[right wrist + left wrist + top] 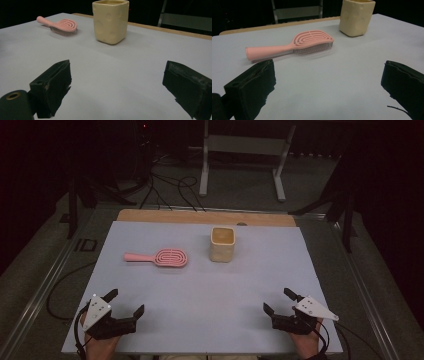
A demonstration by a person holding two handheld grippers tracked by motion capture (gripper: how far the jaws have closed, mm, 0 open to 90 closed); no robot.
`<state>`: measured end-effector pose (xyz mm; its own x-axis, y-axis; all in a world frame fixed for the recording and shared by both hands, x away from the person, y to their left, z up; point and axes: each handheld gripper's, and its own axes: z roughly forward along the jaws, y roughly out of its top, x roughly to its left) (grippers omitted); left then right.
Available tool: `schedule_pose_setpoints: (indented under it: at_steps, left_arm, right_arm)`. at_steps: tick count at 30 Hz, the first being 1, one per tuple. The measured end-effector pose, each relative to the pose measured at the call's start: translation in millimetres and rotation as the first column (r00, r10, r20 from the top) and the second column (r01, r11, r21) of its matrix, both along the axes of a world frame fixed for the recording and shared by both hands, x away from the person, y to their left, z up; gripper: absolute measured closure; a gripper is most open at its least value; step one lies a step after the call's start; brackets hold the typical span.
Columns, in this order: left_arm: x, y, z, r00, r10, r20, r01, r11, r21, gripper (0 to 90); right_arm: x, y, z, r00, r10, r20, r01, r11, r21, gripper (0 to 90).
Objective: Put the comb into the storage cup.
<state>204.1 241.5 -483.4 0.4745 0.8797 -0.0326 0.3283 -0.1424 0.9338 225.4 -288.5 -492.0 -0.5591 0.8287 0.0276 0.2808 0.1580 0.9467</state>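
A pink hairbrush point(160, 257) lies flat on the pale blue table top, bristles down, handle to the left; it also shows as the hairbrush point(294, 45) and hairbrush point(60, 25). To its right stands a cream square cup point(222, 244), upright; the cup point(356, 17) and cup point(110, 20) appear ahead of each gripper. My left gripper point(127, 302) rests at the near left corner, open and empty. Near the front right edge my right gripper point(279, 301) stands open with nothing between its jaws. Both are well short of the brush and cup.
The table point(200, 290) has a wooden strip point(205, 217) along its far edge. Beyond it stand a white metal frame point(245, 155) and loose cables point(170, 190) on the floor. Metal rails run along both sides of the table.
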Motion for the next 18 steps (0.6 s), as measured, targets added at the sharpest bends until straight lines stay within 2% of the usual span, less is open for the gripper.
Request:
schedule_pose_setpoints:
  at_steps: [10,14,18]
  left_arm:
    - [-1.8,0.6,1.3,0.9999,0.009,0.008,-0.009,1.0,0.003,0.1]
    - [-1.1,1.3,4.7,0.9998,0.011,0.016,-0.011,0.9997,-0.023,0.1]
    - [0.0,1.1,8.4,0.9998,0.011,0.017,-0.011,0.9997,-0.024,0.2]
  right_arm:
    - [-0.1,0.3,-0.3,1.0,-0.004,0.0,0.004,1.0,-0.003,8.2]
    - [-0.3,0.9,-1.0,1.0,-0.01,0.0,0.01,0.9999,-0.007,8.2]
    - [0.2,0.2,-1.4,0.9999,-0.017,-0.003,0.017,0.9999,-0.003,8.2]
